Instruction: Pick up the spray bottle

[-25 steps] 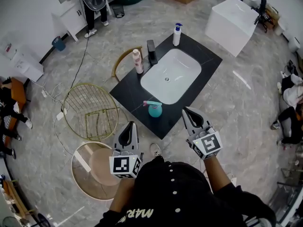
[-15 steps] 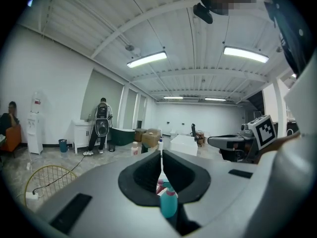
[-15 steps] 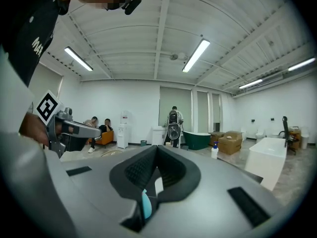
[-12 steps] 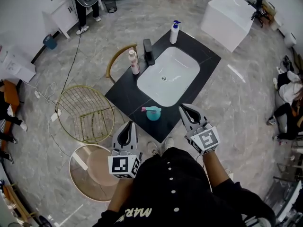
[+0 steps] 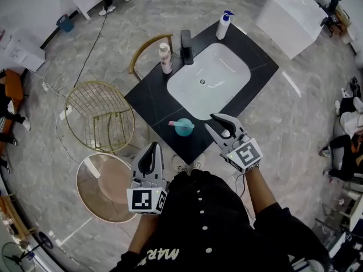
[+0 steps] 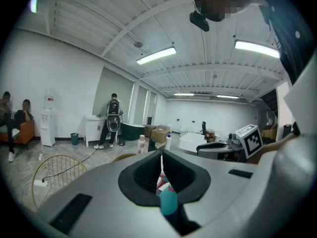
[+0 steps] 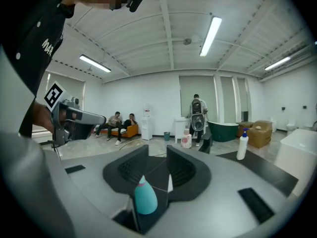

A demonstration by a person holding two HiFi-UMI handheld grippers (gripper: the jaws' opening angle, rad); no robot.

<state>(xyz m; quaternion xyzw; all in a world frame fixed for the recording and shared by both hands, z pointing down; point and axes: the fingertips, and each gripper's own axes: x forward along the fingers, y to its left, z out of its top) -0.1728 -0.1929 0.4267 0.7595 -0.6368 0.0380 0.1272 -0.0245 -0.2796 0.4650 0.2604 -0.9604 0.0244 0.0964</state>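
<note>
Spray bottle: teal, upright at the near edge of the black desk, just before the white basin.
Right hand-held gripper is near beside it, jaws just opening around nothing; left hand-held gripper is pressed together, off the desk. Pink bottle, faucet and pump bottle stand beyond the basin.

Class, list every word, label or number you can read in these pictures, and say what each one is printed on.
"MAR": white letters on the person's black shirt; the rest of the word is cut off.
Label on the pink bottle: too small to read.
Print on the white pump bottle: none can be made out.
Print on the spray bottle: none can be made out.
</note>
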